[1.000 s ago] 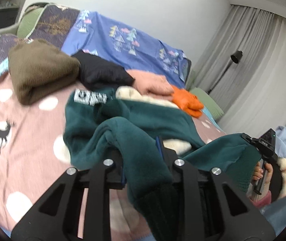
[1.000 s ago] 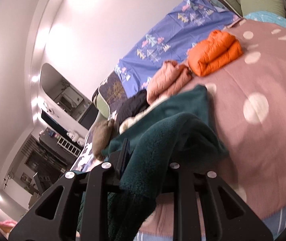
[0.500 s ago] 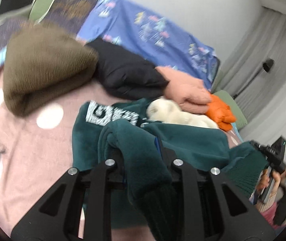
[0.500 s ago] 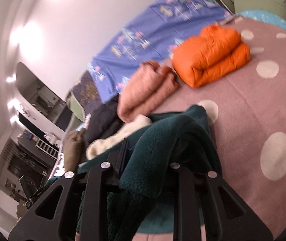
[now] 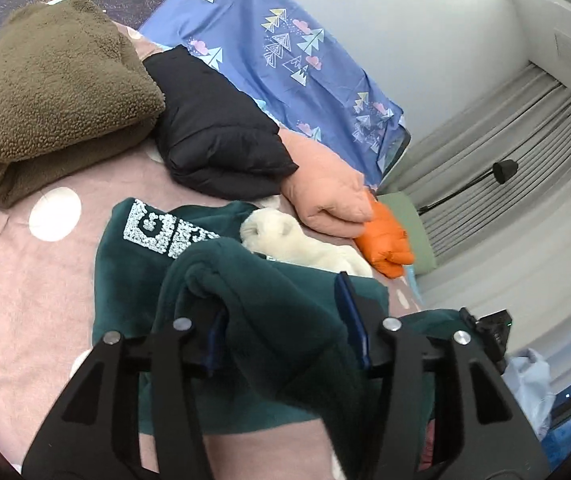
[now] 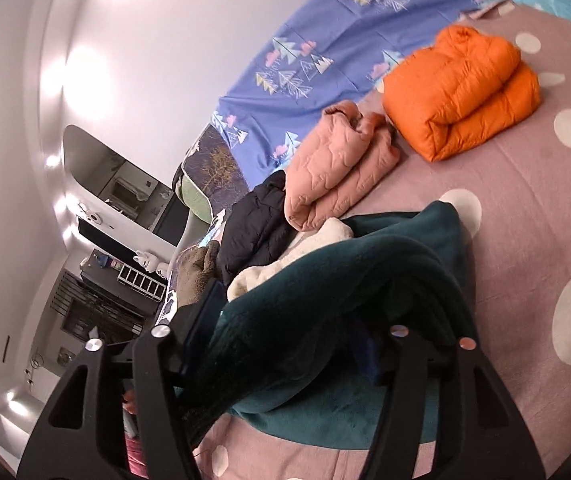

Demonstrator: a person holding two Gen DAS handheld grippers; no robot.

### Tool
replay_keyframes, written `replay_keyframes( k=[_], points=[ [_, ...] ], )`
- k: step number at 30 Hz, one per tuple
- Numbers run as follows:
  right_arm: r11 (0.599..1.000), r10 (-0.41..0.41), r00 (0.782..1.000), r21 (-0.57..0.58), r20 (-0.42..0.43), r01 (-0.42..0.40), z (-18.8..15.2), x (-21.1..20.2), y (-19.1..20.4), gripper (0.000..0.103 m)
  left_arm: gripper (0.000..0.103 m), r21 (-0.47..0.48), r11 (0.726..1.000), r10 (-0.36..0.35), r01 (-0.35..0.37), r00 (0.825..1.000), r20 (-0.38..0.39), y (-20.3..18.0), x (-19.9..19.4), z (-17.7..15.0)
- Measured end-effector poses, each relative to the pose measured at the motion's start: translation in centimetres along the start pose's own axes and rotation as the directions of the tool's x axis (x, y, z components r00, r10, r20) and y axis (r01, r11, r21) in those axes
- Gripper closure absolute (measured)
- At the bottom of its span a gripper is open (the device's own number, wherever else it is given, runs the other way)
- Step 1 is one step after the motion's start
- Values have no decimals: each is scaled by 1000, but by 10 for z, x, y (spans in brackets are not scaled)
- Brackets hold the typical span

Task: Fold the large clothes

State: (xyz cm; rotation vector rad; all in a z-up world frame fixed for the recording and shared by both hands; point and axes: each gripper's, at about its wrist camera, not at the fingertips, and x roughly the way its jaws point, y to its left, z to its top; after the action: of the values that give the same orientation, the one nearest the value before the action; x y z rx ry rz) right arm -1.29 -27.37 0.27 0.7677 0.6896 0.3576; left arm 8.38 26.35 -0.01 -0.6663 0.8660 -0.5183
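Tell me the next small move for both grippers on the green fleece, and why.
Probably draw both back clear of the fabric. The left gripper and right gripper are opening, with the green fleece between their jaws and already doubled over on the bedspread, so the fold looks laid.

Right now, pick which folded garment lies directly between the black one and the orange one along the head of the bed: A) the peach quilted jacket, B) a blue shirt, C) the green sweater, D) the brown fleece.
A: the peach quilted jacket sits folded with the black jacket on one side and the orange jacket on the other.
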Motion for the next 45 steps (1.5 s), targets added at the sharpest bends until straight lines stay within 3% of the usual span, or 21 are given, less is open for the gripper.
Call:
replay_keyframes(
  k=[2, 6, 8, 11, 13, 15, 17, 20, 23, 25, 33, 36, 37, 38, 39, 40, 41, 42, 43, 44, 45],
  points=[
    [1000, 9, 1000, 30, -6, -9, -1, -1, -6, 40, 51, -23, 1000, -7, 7, 1000, -16, 5, 0, -2],
    [950, 151, 988, 281, -31, -136, 6, 4, -40, 38, 47, -98, 995, -22, 14, 997, -74, 23, 5, -3],
    [940, 147, 987, 321, -68, -118, 12, 6, -43, 38, 47, -94, 996, 3, -10, 997, -77, 21, 1, -3],
    [977, 50, 994, 212, -97, -28, 16, -3, -21, 36, 33, -6, 1000, 24, -24, 998, -52, 5, -15, -3],
    [993, 3, 999, 119, -53, 4, 16, -17, -6, 30, 25, 55, 998, 24, -27, 999, 49, -6, -36, 0],
    [996, -86, 996, -23, 26, 86, 12, -31, 16, 26, 24, 106, 991, 66, -84, 985, 162, -14, -56, 2],
    [967, -190, 978, -159, 83, 201, 4, -32, 34, 25, 24, 160, 975, 116, -155, 967, 225, -22, -63, -1],
    [850, -337, 931, -381, 136, 364, -17, -16, 54, 24, 24, 286, 933, 159, -218, 964, 215, -38, -52, -18],
    [709, -425, 891, -552, 160, 438, -38, 6, 62, 24, 23, 386, 889, 173, -248, 960, 220, -48, -49, -35],
    [656, -451, 877, -604, 168, 453, -45, 17, 62, 23, 21, 454, 852, 169, -261, 958, 233, -54, -48, -47],
    [526, -443, 882, -750, 160, 401, -37, 62, 58, 11, 17, 628, 744, 101, -227, 968, 230, -71, -55, -75],
    [489, -461, 878, -788, 130, 373, -32, 82, 55, 10, 15, 696, 667, 144, -267, 962, 232, -77, -41, -83],
    [476, -470, 872, -793, 136, 380, -32, 89, 54, 13, 15, 716, 636, 175, -287, 958, 229, -76, -31, -84],
    [466, -470, 870, -795, 148, 387, -29, 95, 52, 23, 15, 736, 599, 213, -316, 948, 235, -73, -17, -82],
    [464, -475, 865, -790, 160, 401, -27, 97, 53, 62, 18, 745, 578, 232, -334, 942, 243, -70, -6, -79],
    [491, -483, 860, -763, 163, 420, -20, 98, 50, 81, 23, 751, 561, 242, -348, 937, 253, -68, 4, -75],
    [537, -472, 869, -734, 149, 417, -13, 97, 48, 82, 47, 757, 539, 246, -369, 929, 277, -65, 13, -68],
    [614, -448, 882, -667, 146, 422, 0, 92, 39, 83, 73, 747, 528, 268, -403, 914, 304, -60, 26, -55],
    [670, -447, 883, -600, 145, 438, 15, 88, 26, 83, 76, 702, 564, 310, -435, 900, 308, -46, 40, -33],
    [699, -458, 879, -557, 135, 450, 23, 88, 18, 83, 84, 662, 607, 332, -440, 897, 292, -36, 48, -18],
    [746, -482, 871, -476, 97, 466, 36, 91, -3, 83, 100, 590, 676, 372, -441, 896, 244, -15, 63, 5]
  ],
)
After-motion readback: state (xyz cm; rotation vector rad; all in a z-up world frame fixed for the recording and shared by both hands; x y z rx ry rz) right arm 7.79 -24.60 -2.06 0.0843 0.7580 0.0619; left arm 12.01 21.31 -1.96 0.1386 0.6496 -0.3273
